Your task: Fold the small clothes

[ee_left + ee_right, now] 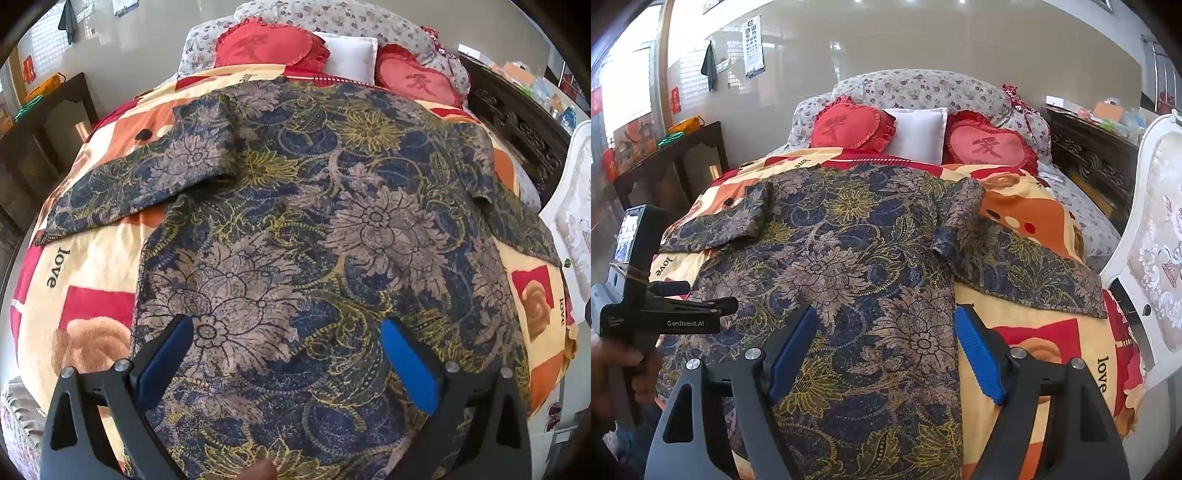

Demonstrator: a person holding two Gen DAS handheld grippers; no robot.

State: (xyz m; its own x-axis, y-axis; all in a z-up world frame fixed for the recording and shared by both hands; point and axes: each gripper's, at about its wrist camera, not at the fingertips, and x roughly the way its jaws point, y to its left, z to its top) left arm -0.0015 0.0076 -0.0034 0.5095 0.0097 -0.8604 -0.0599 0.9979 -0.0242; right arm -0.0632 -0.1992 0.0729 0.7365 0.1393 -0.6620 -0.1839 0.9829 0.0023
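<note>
A blue, tan and yellow floral short-sleeved shirt [295, 229] lies spread flat on the bed, sleeves out to both sides; it also shows in the right wrist view [857, 280]. My left gripper [286, 328] is open and empty, hovering over the shirt's lower middle. My right gripper [886, 317] is open and empty above the shirt's lower right part, its right finger [979, 350] near the shirt's right side edge. The left gripper [698, 295] also shows in the right wrist view, held by a hand over the shirt's left edge.
The shirt lies on a red, orange and cream blanket [1045, 339]. Two red heart cushions [849, 123] and a white pillow [916, 133] sit at the head. A dark cabinet [683, 162] stands left, a carved dark unit [1089, 162] and a white chair [1152, 236] right.
</note>
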